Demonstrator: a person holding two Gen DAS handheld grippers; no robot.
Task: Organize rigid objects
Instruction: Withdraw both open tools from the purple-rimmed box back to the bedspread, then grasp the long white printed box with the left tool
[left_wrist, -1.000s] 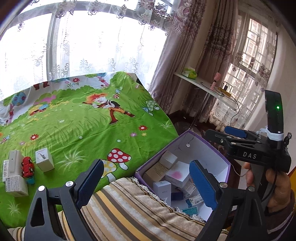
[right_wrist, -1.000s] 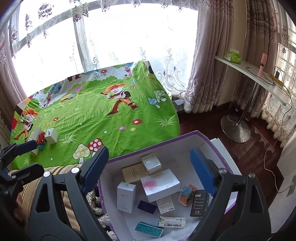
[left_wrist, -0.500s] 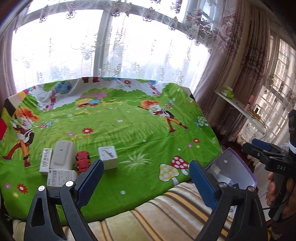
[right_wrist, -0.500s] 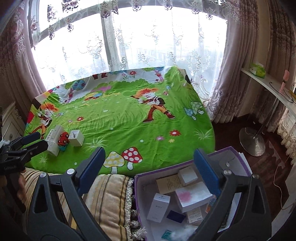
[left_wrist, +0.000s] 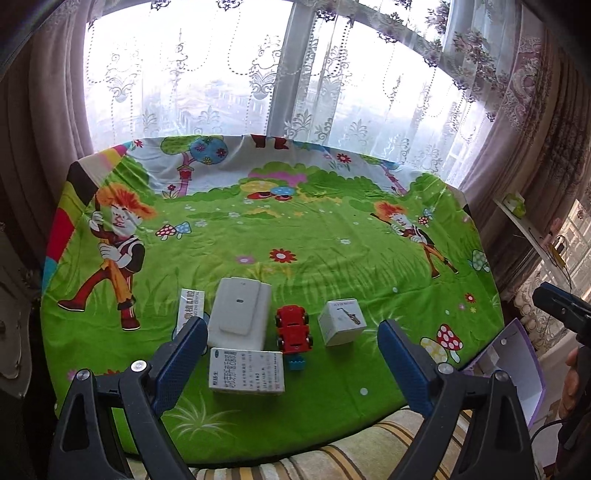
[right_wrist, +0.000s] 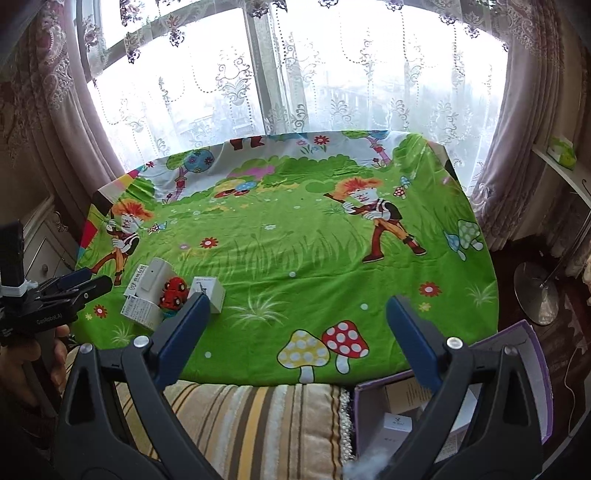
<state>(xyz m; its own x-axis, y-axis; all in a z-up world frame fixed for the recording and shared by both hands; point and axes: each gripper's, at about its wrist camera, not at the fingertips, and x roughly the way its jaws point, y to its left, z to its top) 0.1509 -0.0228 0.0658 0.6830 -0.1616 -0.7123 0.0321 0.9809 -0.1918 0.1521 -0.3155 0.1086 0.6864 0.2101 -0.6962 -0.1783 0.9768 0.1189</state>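
Left gripper (left_wrist: 291, 354) hanging over the near edge of the green cartoon-print bedsheet (left_wrist: 295, 236), jaws wide apart, nothing between them. Just past the fingertips on the sheet: a small red toy car (left_wrist: 293, 328), a white cube-shaped box (left_wrist: 341, 326) right of it, a flat pale grey device (left_wrist: 240, 317), and a white printed carton (left_wrist: 246, 371) closest in. Right gripper (right_wrist: 295, 339) also gaping and empty, purple-rimmed cardboard box (right_wrist: 532, 354) low on the right beside a striped cushion (right_wrist: 240, 424).

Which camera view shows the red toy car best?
The left wrist view: the red toy car lies near and whole on the green sheet, seen from above. In the right wrist view it is small, far to the left, among the boxes.
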